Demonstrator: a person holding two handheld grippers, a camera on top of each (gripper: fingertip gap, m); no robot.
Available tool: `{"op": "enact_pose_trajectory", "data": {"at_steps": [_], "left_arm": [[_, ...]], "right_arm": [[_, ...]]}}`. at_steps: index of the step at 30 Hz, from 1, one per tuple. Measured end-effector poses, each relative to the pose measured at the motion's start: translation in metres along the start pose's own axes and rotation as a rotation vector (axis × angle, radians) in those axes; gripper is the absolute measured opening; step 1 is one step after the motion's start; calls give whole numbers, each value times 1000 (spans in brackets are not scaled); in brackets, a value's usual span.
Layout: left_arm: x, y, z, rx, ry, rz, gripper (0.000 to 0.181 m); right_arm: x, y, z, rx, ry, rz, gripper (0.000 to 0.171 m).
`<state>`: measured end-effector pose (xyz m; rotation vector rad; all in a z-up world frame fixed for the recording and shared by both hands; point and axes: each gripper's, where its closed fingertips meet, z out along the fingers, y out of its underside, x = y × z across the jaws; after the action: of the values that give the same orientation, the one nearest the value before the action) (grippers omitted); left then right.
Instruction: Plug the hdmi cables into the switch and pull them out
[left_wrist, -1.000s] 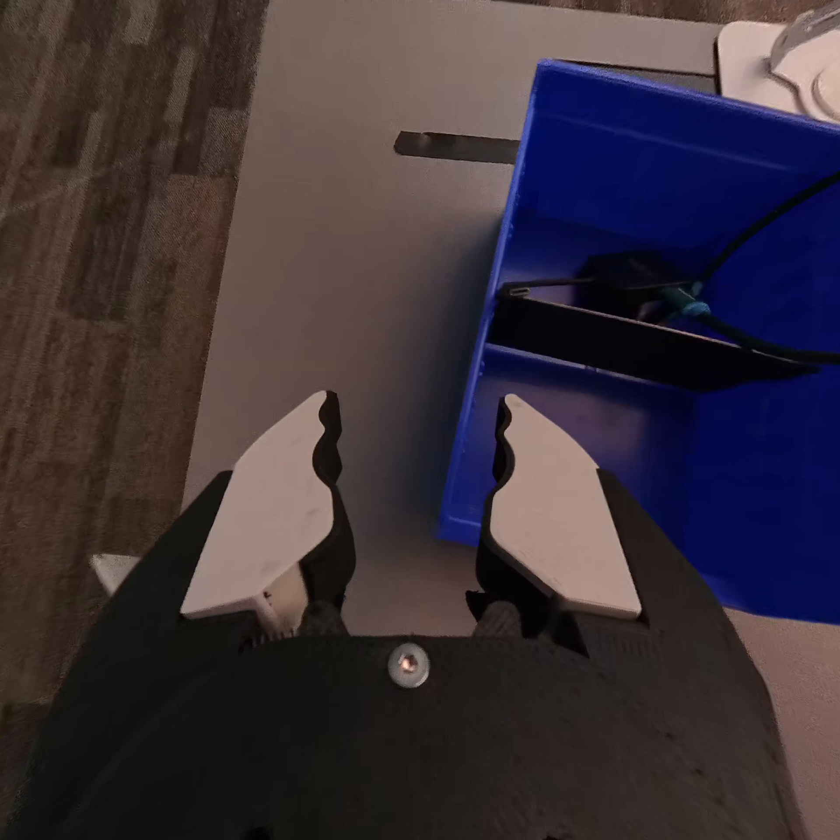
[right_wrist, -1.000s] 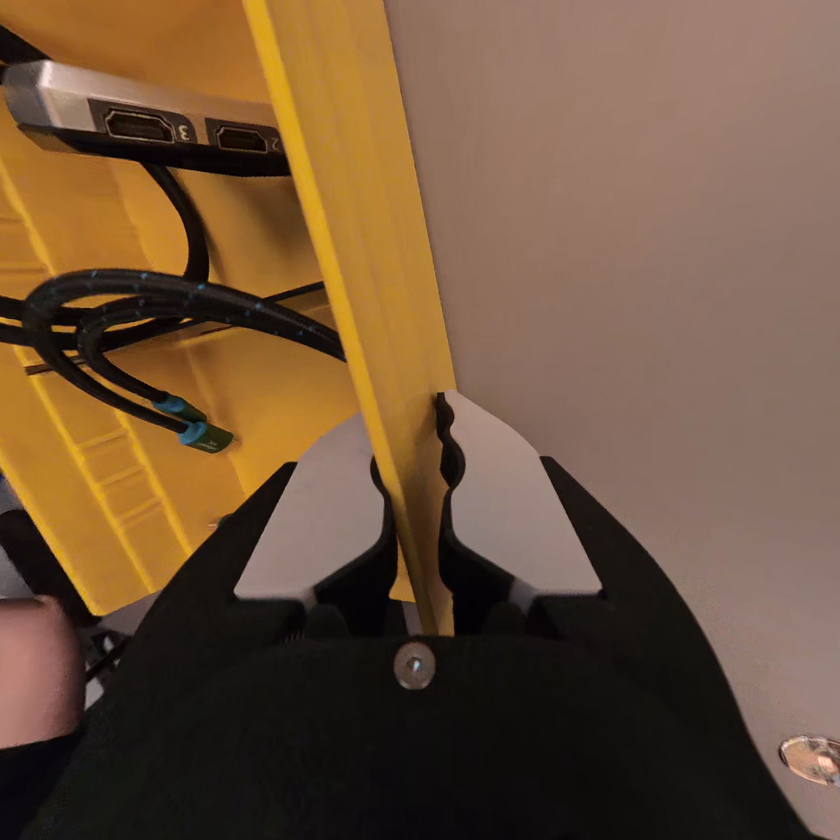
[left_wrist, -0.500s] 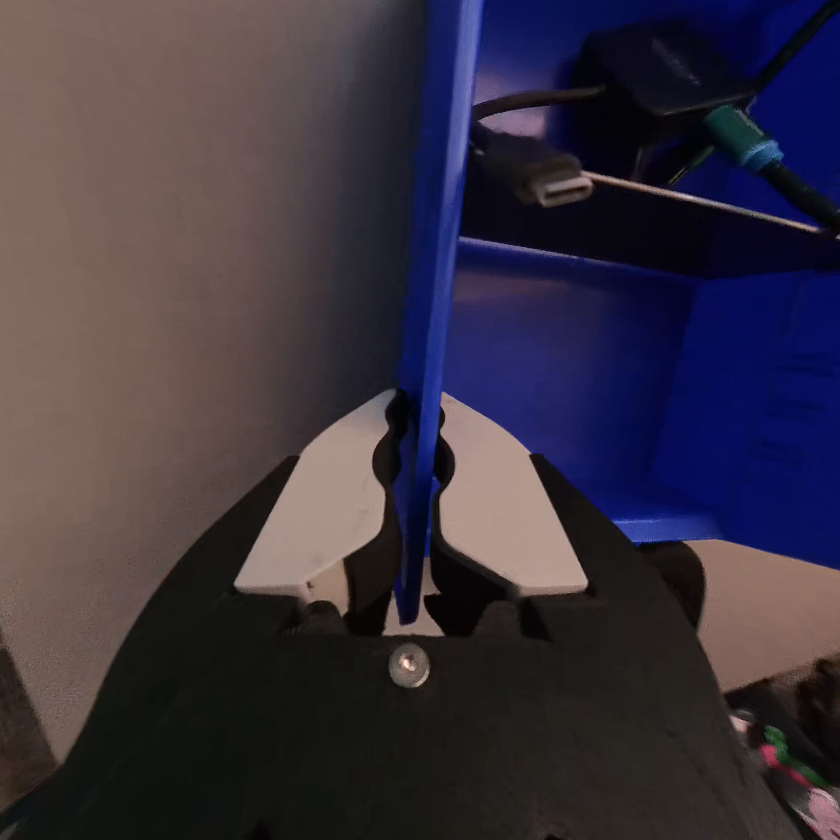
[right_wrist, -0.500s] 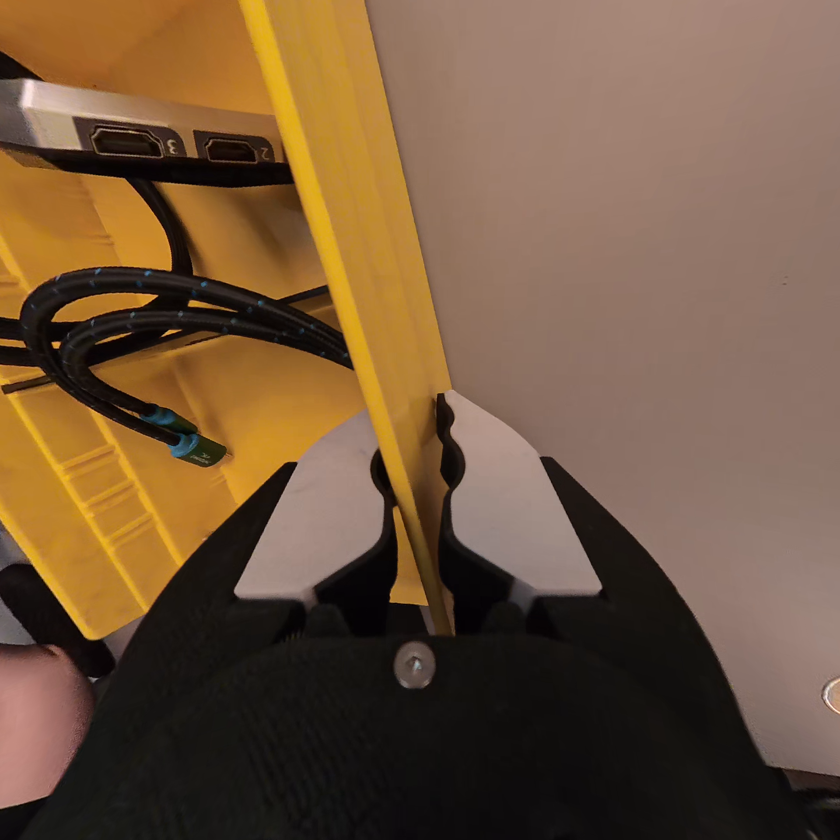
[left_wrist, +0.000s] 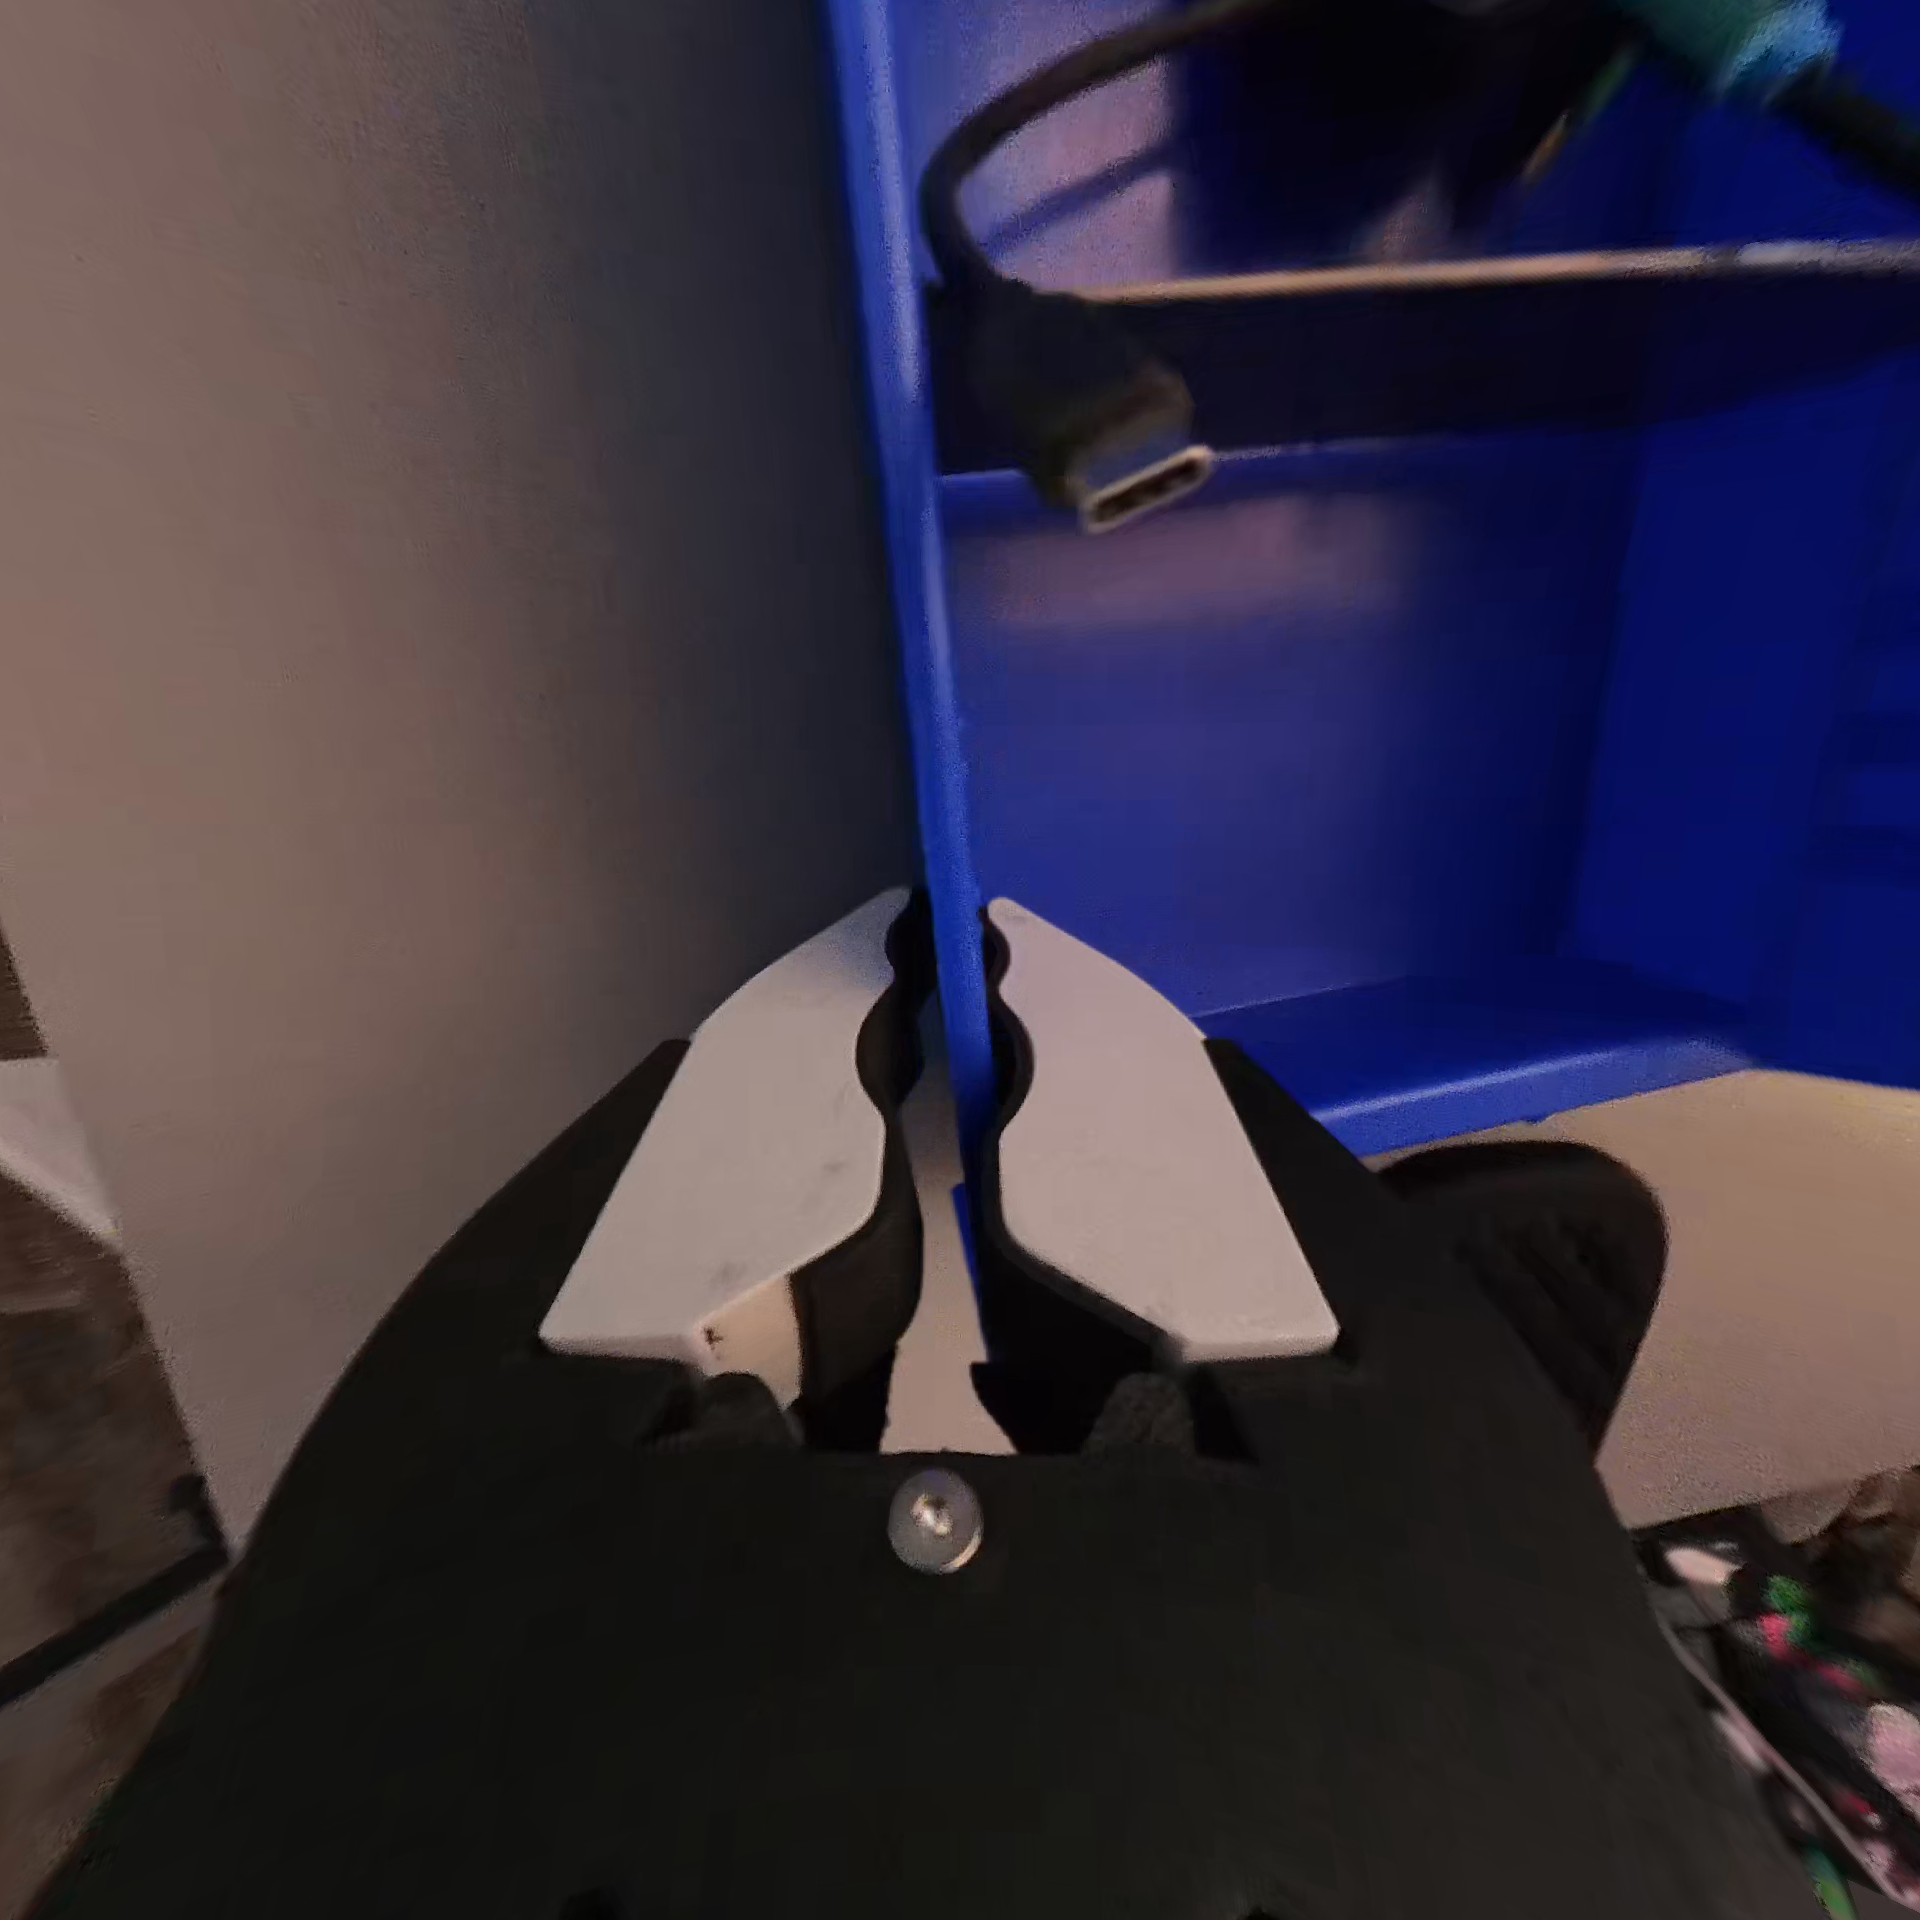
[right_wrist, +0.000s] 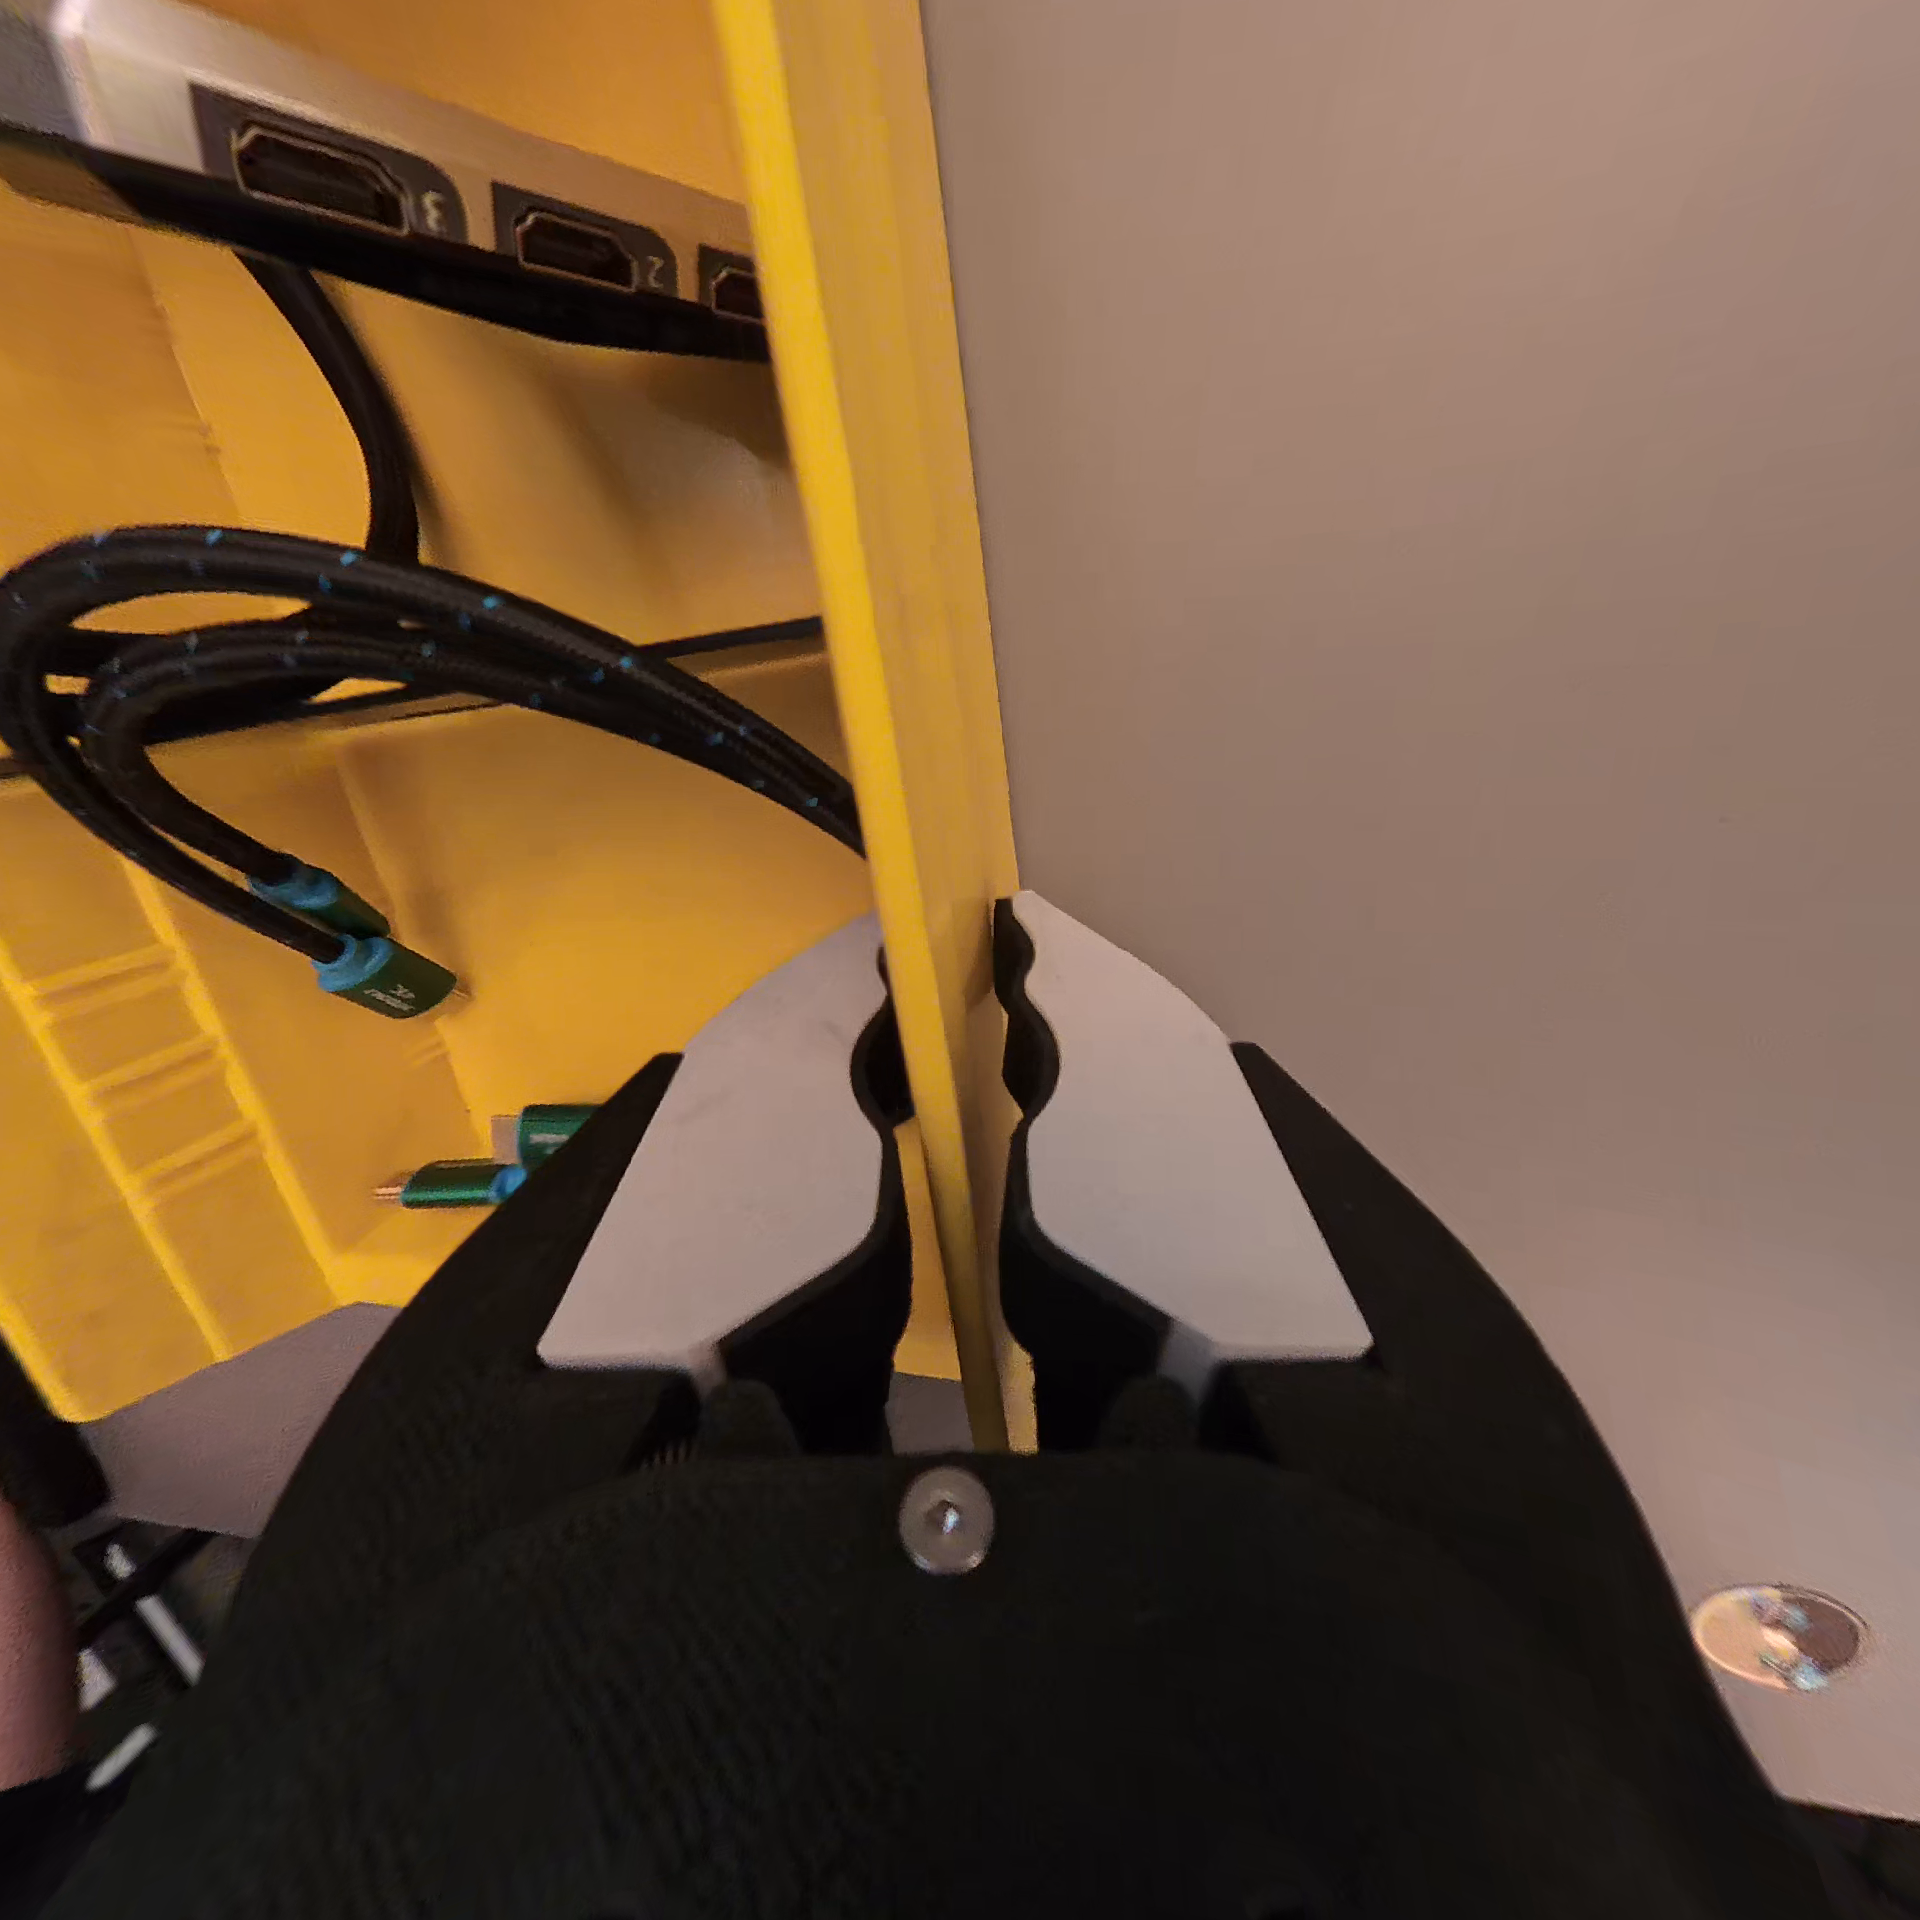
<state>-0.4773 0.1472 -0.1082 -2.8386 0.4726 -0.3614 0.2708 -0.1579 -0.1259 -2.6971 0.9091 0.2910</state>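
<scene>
The left gripper (left_wrist: 951, 904) is closed on the side wall of the blue bin (left_wrist: 1299, 727), one finger outside against the grey tabletop (left_wrist: 416, 520), the other inside the bin. A second ago its jaws stood apart over the table beside the bin; half a second ago they were already on the wall, and the bin has since slid closer in the view. The right gripper (right_wrist: 940, 914) is clamped on the side wall of the yellow bin (right_wrist: 862, 416), as it was a second ago, and that bin too has drifted slightly in its view.

Beyond the left jaws, a black divider (left_wrist: 1455, 343) crosses the blue bin, and a dark cable with a silver plug (left_wrist: 1127, 457) hangs over it; the green-collared connector at the top edge is too blurred to name surely. In the yellow bin lies the HDMI switch (right_wrist: 436, 208), its visible ports empty, with braided black HDMI cables (right_wrist: 416, 665) coiled beside it and their green plugs (right_wrist: 390, 987) lying loose on the bin floor.

With both bins gripped, the step looks like pulling them into reach; no plugging has begun.
</scene>
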Motion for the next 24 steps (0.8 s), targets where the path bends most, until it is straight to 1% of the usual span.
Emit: {"op": "enact_pose_trajectory", "data": {"at_steps": [2,4,8,12,16,21,22,23,24], "left_arm": [[2,2,1,-26,-49,51,4],[4,2,1,-34,-58,66,4],[3,1,1,-6,-8,-7,6],[-7,-5,1,21,-50,-26,6],[-15,-11,0,48,-83,-68,6],[-16,-12,-1,70,-46,-129,9],[-17,-12,-4,80,-48,-143,16],[-20,-14,-11,104,-72,-152,23],[-23,-16,-20,137,-103,-157,26]], "right_arm": [[5,7,-3,-8,19,-23,15],[7,10,-4,-7,2,-4,15],[7,8,-3,-22,15,-28,15],[7,8,-2,-11,12,-46,15],[10,5,-2,-16,47,-86,14],[12,1,-2,0,58,-91,15],[12,-1,-4,29,59,-88,18],[13,-6,-9,75,75,-85,26],[15,-11,-15,126,90,-88,32]]}}
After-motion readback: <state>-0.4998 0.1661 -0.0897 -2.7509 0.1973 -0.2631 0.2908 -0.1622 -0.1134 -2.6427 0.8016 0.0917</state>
